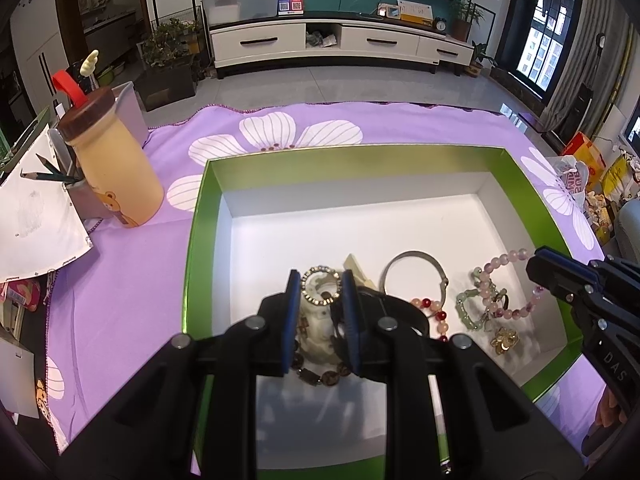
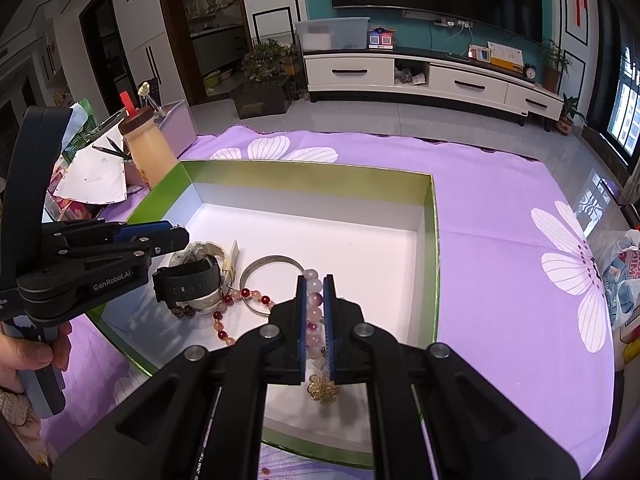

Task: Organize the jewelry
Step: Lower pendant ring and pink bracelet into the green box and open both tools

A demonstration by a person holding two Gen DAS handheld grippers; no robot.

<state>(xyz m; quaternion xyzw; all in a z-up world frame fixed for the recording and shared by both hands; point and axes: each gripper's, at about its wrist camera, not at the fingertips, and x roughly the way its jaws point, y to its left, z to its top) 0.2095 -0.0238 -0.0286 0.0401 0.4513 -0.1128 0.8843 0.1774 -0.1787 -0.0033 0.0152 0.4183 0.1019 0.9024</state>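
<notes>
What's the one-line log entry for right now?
left gripper: shut on white watch | right gripper: shut on pink bead bracelet | both over green box

Your left gripper (image 1: 320,286) and right gripper (image 2: 315,292) are black, with blue pads, round silver screws, and white "GenRobot.AI" lettering.

Box (image 1: 200,216) far half free; jewelry heap (image 1: 440,300) crowds near end.
</notes>
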